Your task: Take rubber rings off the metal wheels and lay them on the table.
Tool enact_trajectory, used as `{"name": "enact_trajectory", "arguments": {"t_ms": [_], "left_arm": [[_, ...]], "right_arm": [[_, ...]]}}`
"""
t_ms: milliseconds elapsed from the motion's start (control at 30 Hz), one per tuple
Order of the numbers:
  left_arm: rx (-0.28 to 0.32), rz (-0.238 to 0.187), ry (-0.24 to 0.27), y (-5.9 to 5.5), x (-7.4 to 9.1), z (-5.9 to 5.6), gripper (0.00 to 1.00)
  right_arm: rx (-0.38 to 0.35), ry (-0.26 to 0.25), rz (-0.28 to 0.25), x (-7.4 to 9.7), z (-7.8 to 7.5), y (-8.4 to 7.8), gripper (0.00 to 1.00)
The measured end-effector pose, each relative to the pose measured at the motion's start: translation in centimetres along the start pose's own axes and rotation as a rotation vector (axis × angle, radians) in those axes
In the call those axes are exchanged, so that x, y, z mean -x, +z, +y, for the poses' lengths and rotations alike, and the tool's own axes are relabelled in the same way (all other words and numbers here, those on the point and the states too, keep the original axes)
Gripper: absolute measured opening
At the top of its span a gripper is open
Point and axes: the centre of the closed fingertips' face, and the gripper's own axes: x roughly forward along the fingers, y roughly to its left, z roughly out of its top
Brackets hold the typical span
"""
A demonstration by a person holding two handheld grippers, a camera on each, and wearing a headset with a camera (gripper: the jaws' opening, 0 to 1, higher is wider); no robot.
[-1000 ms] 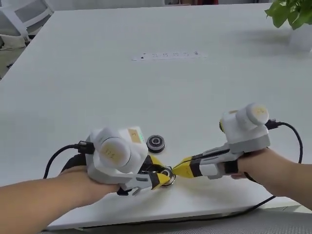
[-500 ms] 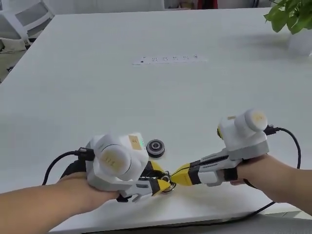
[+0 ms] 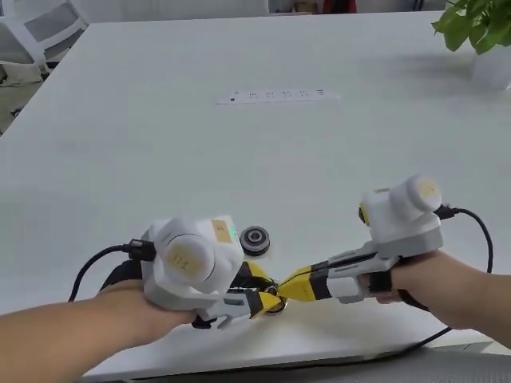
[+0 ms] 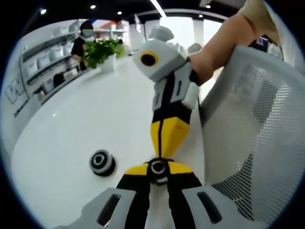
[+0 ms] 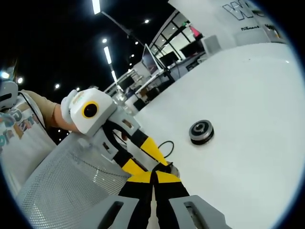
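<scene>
In the head view, the left gripper (image 3: 265,300) and right gripper (image 3: 284,290) meet tip to tip close to the table's (image 3: 160,144) near edge, much as half a second ago. A wheel (image 3: 274,304) sits between them. A second wheel (image 3: 255,239) lies just beyond, unmoved. Bare table runs on to a power strip (image 3: 275,96) near the far edge.

In the left gripper view, its own jaws clamp the wheel, and the right gripper's tips touch the wheel.

In the right gripper view, its own jaws are pressed together at the wheel. Whether they pinch a ring cannot be told.
</scene>
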Motion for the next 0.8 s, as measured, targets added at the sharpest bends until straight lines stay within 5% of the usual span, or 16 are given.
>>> {"name": "enact_trajectory", "arguments": {"t_ms": [367, 800], "left_arm": [[-0.003, -0.002, 0.0, 0.1, 0.0, 0.0, 0.13], [-0.008, 0.006, -0.003, 0.1, 0.0, 0.0, 0.13]], "right_arm": [[0.024, -0.078, 0.027, 0.2, -1.2, -0.4, 0.0], [0.022, -0.05, 0.007, -0.2, 0.4, 0.0, 0.0]]}}
